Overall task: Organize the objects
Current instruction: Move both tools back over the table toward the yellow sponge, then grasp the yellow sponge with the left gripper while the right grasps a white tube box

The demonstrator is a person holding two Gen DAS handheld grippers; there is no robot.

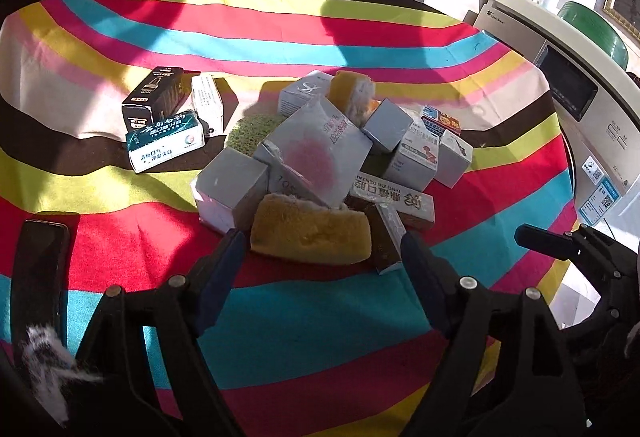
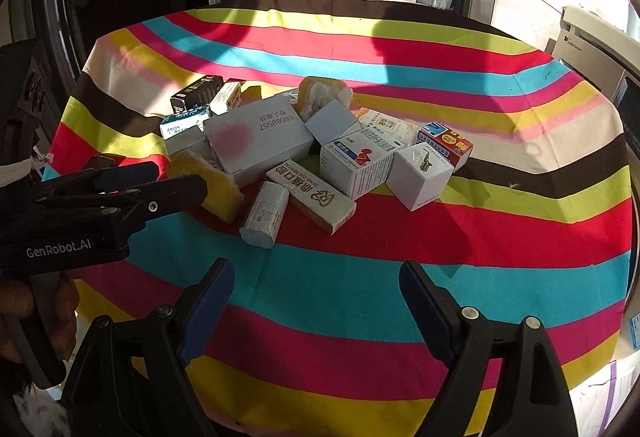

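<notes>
We hold 2 grippers over a striped tablecloth (image 2: 400, 261). Our left gripper (image 1: 320, 249) has its jaws spread wide around the near yellow sponge (image 1: 312, 233), which lies at the front of a heap of small boxes (image 1: 320, 145); whether the pads touch the sponge we cannot tell. Our right gripper (image 2: 316, 281) hangs with jaws apart over bare cloth, near the heap. A 2nd yellow sponge (image 1: 352, 93) sits atop the pile. 3 more boxes (image 1: 168, 117) lie apart to the left. A washing machine (image 1: 580, 109) stands just beside the table.

Green pad (image 1: 252, 131), perhaps sponge, mostly buried
</notes>
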